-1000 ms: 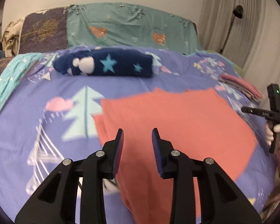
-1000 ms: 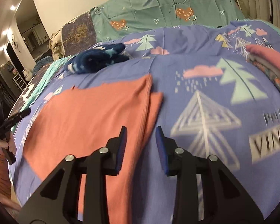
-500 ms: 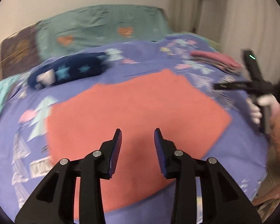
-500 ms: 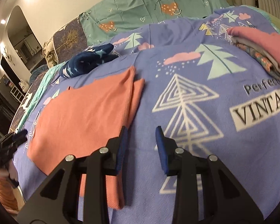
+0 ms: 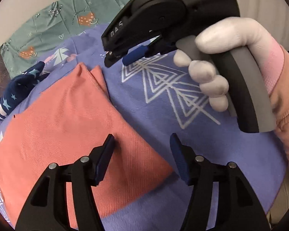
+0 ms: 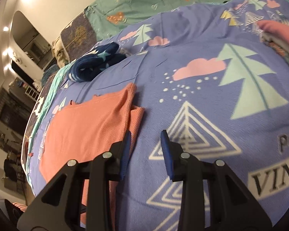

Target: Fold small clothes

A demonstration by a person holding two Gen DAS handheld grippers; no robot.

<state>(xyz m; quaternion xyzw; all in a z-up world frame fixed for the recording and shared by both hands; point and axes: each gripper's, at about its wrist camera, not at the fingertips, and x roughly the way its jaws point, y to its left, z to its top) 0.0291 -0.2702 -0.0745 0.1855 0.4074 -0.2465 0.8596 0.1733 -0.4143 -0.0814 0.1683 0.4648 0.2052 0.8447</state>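
A coral-orange garment lies flat on the purple bedspread, folded along its right side with a second layer peeking out. It also shows in the right wrist view. My left gripper is open and empty, low over the garment's near right corner. My right gripper is open and empty, just above the garment's right edge. In the left wrist view the right gripper hangs above the bedspread in a white-gloved hand.
A rolled navy star-print garment lies at the far left of the bed. A stack of folded clothes sits at the right. A teal pillow lies along the headboard. The bed's left edge drops to the room floor.
My left gripper swung right and closer, from mid-garment to its near right corner, opening wider. My right gripper moved forward along the garment's right edge and now sits close in front of the left camera.
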